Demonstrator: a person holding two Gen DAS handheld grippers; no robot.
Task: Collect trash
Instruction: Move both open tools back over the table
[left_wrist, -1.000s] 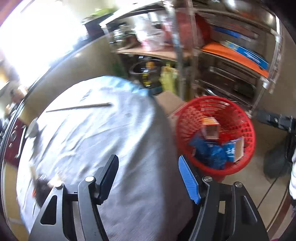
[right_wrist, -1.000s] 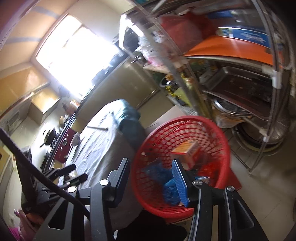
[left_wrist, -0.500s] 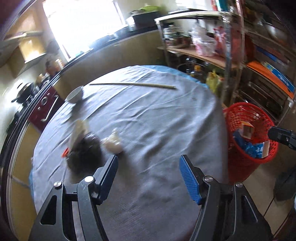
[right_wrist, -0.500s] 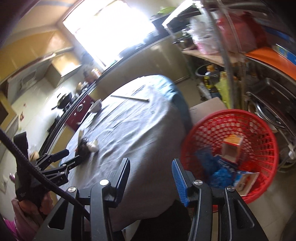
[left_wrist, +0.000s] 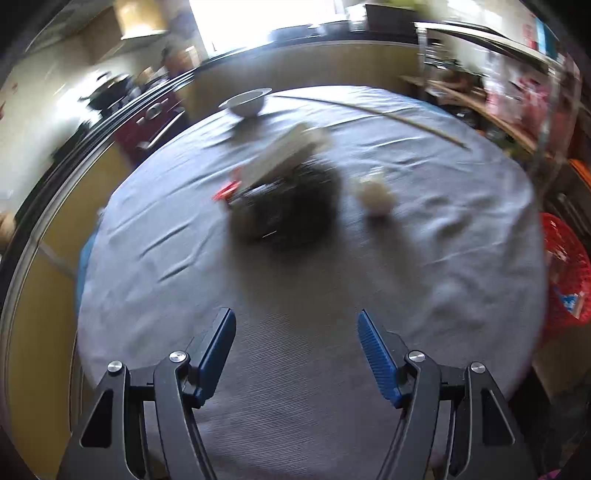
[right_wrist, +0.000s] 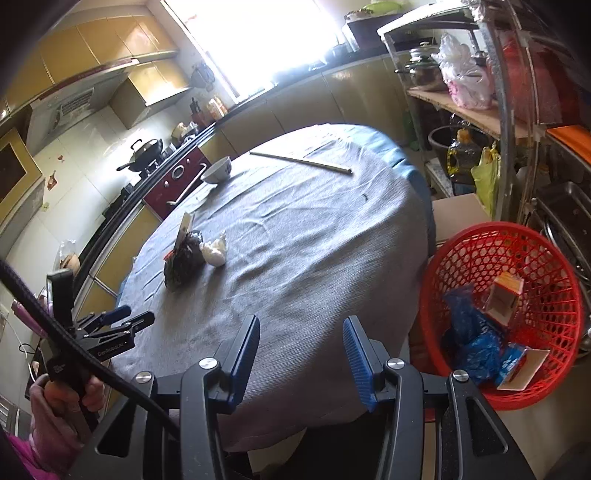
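A black crumpled bag (left_wrist: 291, 206) lies on the grey-clothed round table (left_wrist: 332, 369), with a flat pale card (left_wrist: 280, 155) leaning on it and a white crumpled wad (left_wrist: 375, 195) beside it. My left gripper (left_wrist: 297, 343) hovers open over the near table edge, well short of this pile and holding nothing. In the right wrist view the bag (right_wrist: 184, 258) and wad (right_wrist: 216, 249) sit at mid-left. My right gripper (right_wrist: 301, 350) is open and empty above the table's near edge. The red basket (right_wrist: 495, 227) stands on the floor to the right, holding blue wrappers (right_wrist: 476, 332) and a small box (right_wrist: 504, 295).
A white bowl (right_wrist: 218, 170) and a long thin stick (right_wrist: 301, 160) rest on the far side of the table. A hand (right_wrist: 62, 402) holds the left gripper (right_wrist: 125, 321) at lower left. Metal shelving (right_wrist: 506, 110) stands behind the basket, a stove counter at left.
Both views have swung left, away from the red basket and onto the table. The left gripper now faces the bag and wad, which look closer. Neither gripper's jaws have changed.
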